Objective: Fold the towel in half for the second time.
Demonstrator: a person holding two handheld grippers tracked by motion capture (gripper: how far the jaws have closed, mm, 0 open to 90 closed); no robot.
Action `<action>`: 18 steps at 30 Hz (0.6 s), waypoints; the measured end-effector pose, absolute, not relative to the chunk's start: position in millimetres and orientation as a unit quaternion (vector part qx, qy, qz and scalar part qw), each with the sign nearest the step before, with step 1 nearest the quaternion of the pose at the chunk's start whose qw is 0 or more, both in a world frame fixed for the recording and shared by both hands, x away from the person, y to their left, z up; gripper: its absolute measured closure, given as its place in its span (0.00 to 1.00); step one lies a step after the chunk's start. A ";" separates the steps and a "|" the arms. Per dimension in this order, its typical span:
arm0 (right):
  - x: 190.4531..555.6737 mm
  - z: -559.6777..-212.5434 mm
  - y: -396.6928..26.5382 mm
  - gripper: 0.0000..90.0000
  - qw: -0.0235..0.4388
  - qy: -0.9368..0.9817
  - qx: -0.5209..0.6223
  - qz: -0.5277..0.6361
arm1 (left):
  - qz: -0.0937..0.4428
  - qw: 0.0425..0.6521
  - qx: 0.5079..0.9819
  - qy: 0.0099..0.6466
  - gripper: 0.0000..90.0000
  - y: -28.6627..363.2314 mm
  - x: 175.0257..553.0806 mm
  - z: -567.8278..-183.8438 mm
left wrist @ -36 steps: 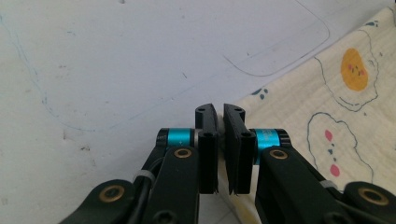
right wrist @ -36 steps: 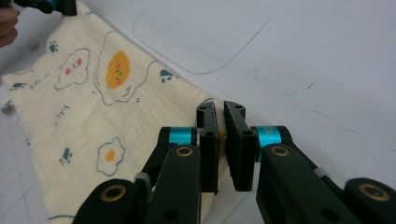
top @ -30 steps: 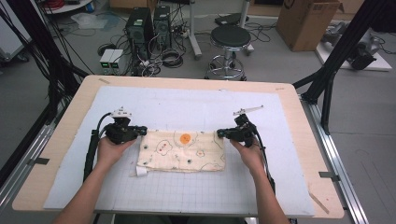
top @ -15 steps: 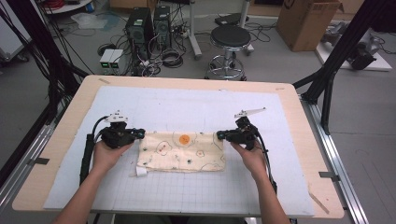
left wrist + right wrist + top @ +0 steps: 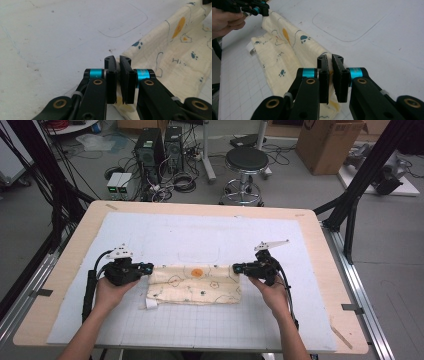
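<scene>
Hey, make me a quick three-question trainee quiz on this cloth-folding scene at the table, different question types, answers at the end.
1. True or false: the left gripper and the right gripper each pinch an end of the cloth.
2. What is printed on the cloth? A) stripes B) paw prints and cartoon outlines C) plain checks
3. Fill in: the cloth lies on a white ____ mat.

Key: 1 true; 2 B; 3 gridded.

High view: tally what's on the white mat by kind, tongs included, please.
Cream printed cloth, folded: 1
Hand-held tongs, both shut on the cloth's far edge, left tongs and right tongs: 2
Total: 3
</scene>
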State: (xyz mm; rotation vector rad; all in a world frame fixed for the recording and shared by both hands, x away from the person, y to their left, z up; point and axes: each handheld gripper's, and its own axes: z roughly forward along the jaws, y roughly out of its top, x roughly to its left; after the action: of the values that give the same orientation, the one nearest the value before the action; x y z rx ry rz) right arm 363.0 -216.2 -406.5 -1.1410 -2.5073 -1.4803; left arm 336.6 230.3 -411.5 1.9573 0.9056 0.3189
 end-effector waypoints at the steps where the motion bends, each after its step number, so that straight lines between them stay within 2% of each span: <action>1: 361.9 -407.0 -217.1 0.94 0.005 -0.802 -0.362 -0.475 | 0.129 0.462 0.798 0.365 0.93 230.1 335.1 -410.9; 18: 335.0 -412.3 -218.8 0.94 0.007 -0.806 -0.347 -0.479 | 0.129 0.462 0.806 0.347 0.93 228.6 312.2 -415.1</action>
State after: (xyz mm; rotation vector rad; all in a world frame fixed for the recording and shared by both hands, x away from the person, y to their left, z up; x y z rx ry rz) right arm 335.0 -218.8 -412.3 -1.0862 -2.5225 -1.4977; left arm 312.2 228.6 -415.1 1.9820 0.8535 0.3164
